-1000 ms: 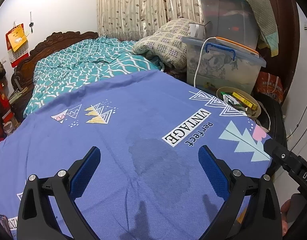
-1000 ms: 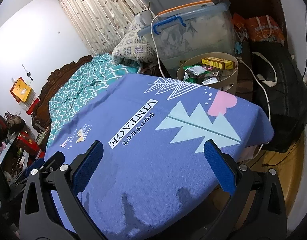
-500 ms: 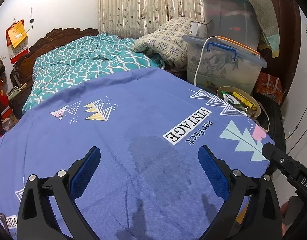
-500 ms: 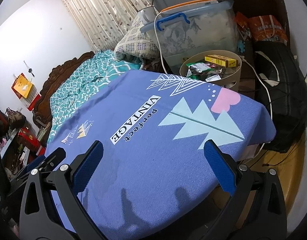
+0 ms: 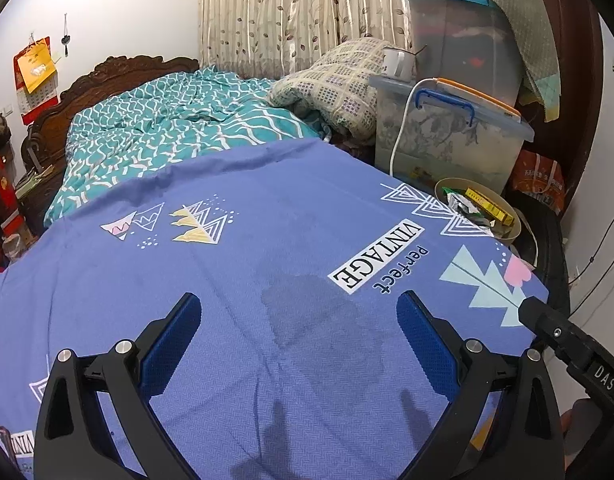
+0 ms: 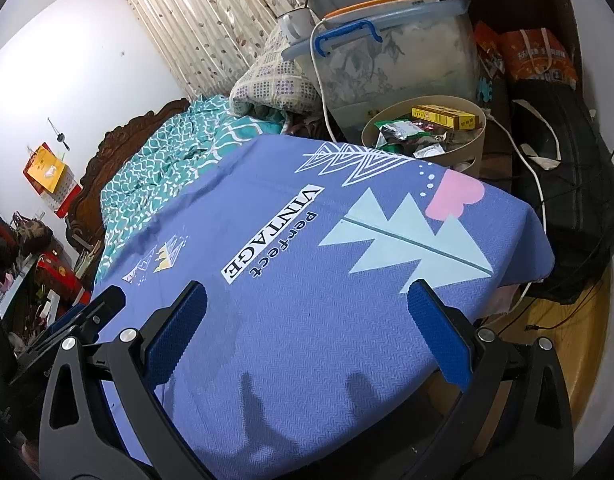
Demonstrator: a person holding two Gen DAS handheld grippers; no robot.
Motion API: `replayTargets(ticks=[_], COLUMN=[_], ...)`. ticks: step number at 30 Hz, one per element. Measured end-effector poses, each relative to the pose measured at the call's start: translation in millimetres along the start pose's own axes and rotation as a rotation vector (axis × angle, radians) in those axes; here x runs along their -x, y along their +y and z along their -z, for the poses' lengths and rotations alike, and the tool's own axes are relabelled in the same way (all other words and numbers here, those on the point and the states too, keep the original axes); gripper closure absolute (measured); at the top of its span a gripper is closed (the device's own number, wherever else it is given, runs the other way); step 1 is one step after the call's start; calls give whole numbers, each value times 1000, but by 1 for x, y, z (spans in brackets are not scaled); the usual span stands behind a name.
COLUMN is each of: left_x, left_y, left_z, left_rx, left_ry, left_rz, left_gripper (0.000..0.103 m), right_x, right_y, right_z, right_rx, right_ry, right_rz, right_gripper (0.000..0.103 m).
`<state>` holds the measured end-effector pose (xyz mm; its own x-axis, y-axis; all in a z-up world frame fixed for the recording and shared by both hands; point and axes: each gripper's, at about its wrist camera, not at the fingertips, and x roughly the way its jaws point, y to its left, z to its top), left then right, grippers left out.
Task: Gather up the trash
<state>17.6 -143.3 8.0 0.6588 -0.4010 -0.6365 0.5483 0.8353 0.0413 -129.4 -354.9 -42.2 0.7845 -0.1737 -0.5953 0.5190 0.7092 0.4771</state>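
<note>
Jaws wide apart and empty on left gripper (image 5: 297, 326) and right gripper (image 6: 307, 316), risking snagging tabletop cloth (image 6: 307, 320) reaching toward full trash bin (image 6: 427, 136) at one o'clock.

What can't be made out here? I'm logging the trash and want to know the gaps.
- Round bin: its lower contents are hidden in both views by the yellow box and wrappers on top.
- Bin's near side, left wrist view: covered by the blue cloth.
- Print on the yellow box: too small to read.
- Floor under the cloth: hidden.
</note>
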Motion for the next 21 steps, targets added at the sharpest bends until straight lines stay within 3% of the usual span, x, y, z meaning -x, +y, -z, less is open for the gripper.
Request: replayTargets(ticks=[9,21], left_x=[9,5], left_y=[1,1], left_z=[-4,-3], left_rx=[9,12], left_ry=[-31,-5], left_rz=[-15,-20], left_gripper=[9,9], right_x=[1,-1], right_y=[0,0], right_z=[1,3], right_rx=[1,7], right_ry=[-5,1], right_rz=[-2,-5], right_gripper=[3,3])
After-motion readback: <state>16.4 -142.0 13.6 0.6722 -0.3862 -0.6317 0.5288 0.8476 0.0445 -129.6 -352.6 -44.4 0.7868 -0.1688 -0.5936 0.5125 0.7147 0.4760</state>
